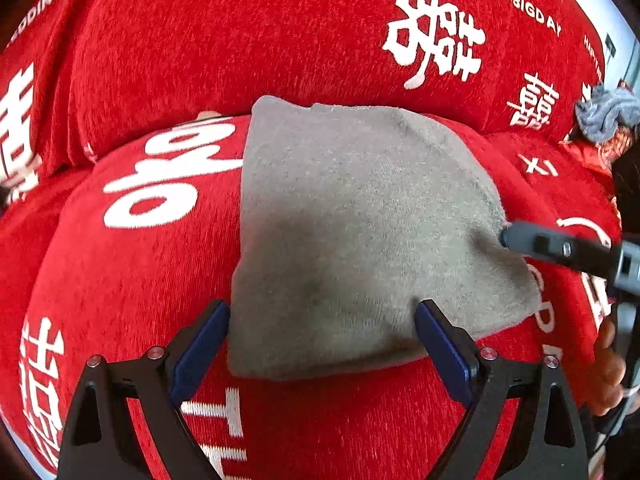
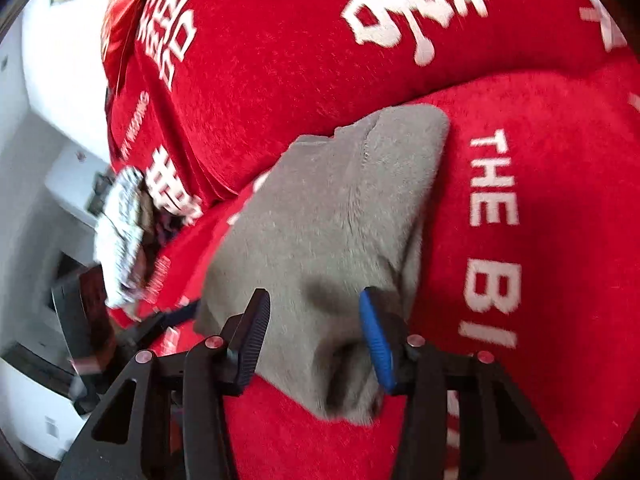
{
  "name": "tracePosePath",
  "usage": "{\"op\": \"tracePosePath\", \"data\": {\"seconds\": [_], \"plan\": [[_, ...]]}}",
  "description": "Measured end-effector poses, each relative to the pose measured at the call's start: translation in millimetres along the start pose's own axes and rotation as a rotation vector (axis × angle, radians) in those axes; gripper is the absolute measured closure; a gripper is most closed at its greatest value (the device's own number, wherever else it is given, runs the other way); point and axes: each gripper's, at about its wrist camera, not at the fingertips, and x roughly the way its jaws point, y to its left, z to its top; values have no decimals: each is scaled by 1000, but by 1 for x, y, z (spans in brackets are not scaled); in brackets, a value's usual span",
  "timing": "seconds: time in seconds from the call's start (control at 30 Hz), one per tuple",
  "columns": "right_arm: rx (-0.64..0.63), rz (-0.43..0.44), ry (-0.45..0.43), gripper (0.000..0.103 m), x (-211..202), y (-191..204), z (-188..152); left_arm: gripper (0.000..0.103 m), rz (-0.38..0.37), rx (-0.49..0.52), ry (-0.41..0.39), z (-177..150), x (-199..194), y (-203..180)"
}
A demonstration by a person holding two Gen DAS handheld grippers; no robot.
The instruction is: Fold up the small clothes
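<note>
A small grey cloth (image 1: 360,220) lies spread on a red seat cushion (image 1: 132,280) printed with white letters. My left gripper (image 1: 322,312) is open, and its blue-padded fingers straddle the cloth's near edge. From the right, one dark finger (image 1: 540,242) of the right gripper touches the cloth's right side. In the right wrist view the right gripper (image 2: 315,296) stands half open over a near corner of the grey cloth (image 2: 340,208). Puckered fabric lies between its fingers, and the pads do not clamp it.
The red back cushion (image 1: 240,32) rises right behind the cloth. A crumpled blue-grey garment (image 1: 604,116) lies at the sofa's right end, and a patterned white one (image 2: 120,240) hangs at the edge. A person's hand (image 1: 608,368) holds the right gripper. White furniture (image 2: 44,184) stands beyond.
</note>
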Motion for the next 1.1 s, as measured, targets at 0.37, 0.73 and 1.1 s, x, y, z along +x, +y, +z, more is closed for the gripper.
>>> {"op": "tracePosePath", "data": {"seconds": [0.37,0.73,1.1], "plan": [[-239,-185,-80,33,-13,62,12,9,77,-4,-51,25,4,17],[-75,-399,-59,32,16,19,55,1,-55,-108,-4,53,22,52],[184,-198,-5,26,11,-19,49,1,-371,-271,214,77,83,72]]}}
